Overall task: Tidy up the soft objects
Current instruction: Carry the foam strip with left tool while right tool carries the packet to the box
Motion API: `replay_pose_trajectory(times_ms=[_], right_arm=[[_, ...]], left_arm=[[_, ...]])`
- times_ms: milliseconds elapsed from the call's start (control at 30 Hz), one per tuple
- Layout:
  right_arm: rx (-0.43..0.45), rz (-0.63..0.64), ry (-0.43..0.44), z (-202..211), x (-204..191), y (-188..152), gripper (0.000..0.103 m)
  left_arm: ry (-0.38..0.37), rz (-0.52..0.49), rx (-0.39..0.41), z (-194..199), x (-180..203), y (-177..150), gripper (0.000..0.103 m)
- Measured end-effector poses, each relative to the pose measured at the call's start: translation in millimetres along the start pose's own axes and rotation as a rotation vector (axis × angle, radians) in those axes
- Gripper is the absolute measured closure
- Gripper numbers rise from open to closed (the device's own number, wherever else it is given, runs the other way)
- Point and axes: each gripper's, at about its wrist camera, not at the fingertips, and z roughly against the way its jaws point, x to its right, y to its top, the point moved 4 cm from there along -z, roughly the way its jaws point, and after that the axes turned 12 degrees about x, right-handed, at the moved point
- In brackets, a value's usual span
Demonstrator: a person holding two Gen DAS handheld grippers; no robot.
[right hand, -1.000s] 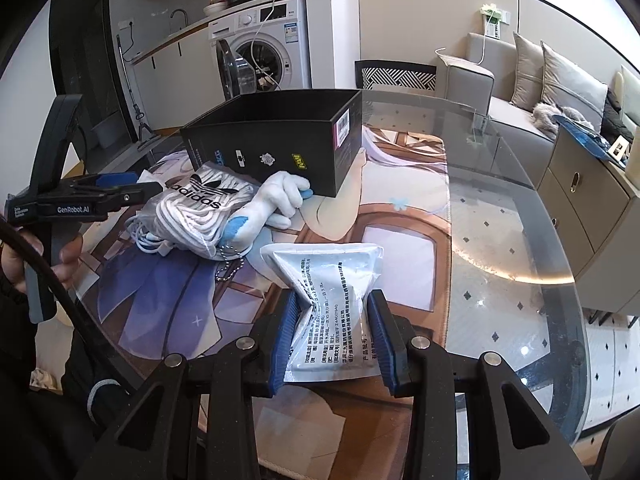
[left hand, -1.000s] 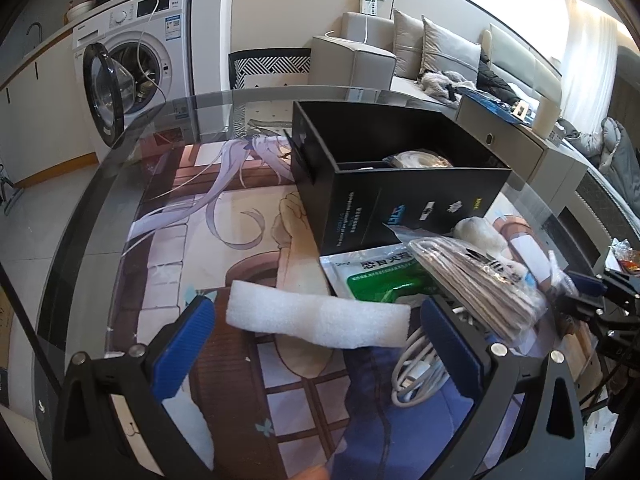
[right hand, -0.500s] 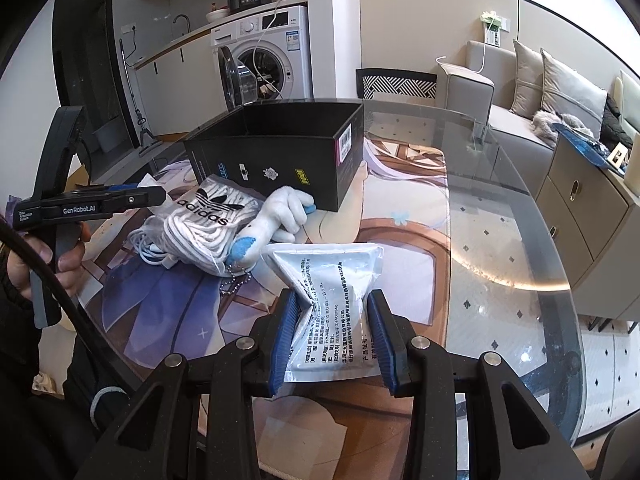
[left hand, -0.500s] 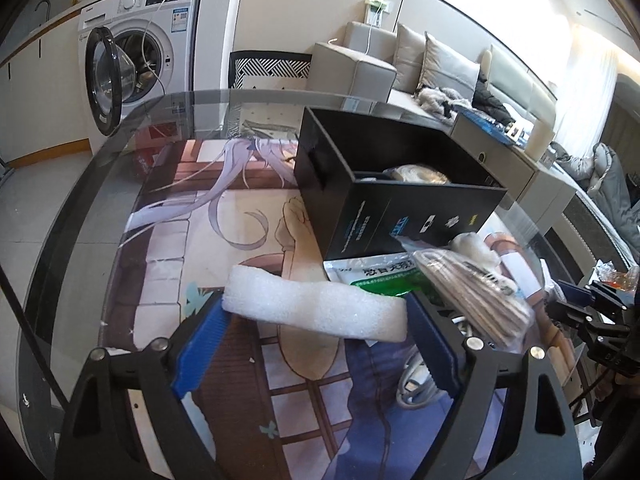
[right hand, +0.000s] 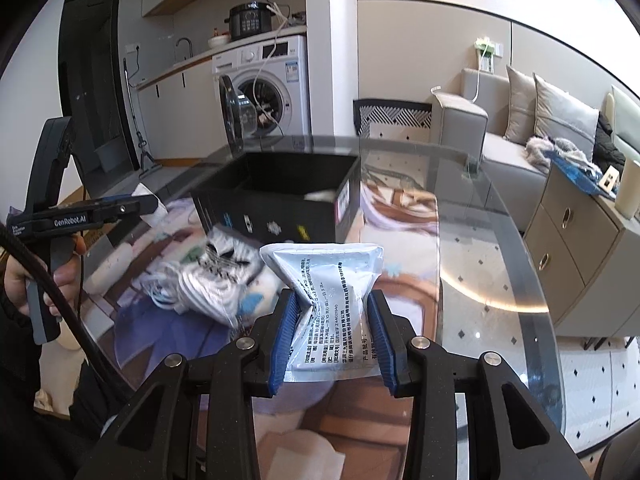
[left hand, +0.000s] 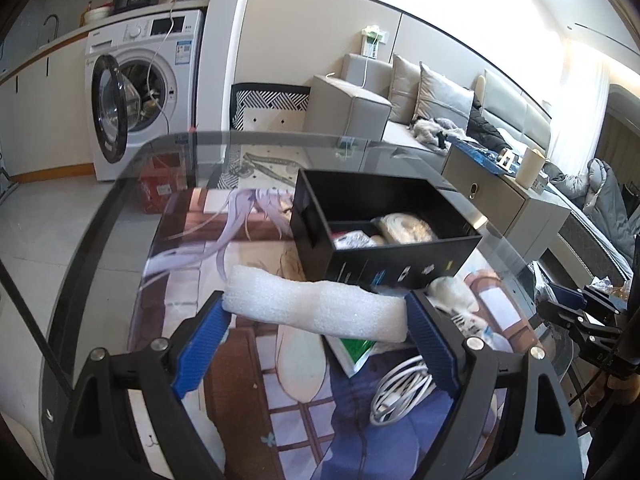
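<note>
With the left gripper (left hand: 316,336) clamped wide on the foam strip (left hand: 316,310) and the right gripper (right hand: 332,336) pinching the pouch (right hand: 328,292), both loads seemingly next needed carrying into the black box (left hand: 404,268) at frame centre.

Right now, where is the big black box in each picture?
Left wrist view: the black box sits right of centre, just beyond the white foam strip held in the left gripper.
Right wrist view: the black box sits just left of centre, behind the white packet pinched by the right gripper.
Shared landmark: the washing machine, open-doored, beyond the table.
</note>
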Motion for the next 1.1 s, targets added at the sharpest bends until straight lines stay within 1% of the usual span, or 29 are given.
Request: replay_pose_trajectory(times_ms=[300,533,800,1100], right_arm=[[0.073,0.027,0.042,-10,-16,35,0.066],[0.103,0.013,0.071,-29,-20,57,0.066],[0.112,-0.012,0.101,-56,-19,79,0.066],[0.099,-0.014,0.097,-90,-18,92,0.066]], left_arm=[[-0.028,-0.048,0.020,-12,19,22,0.015],[-0.037,-0.075,0.038,-22,31,38,0.015],[-0.040,-0.086,0.041,-44,39,51,0.015],[-0.020,-0.067,0.003,-76,36,53,0.015]])
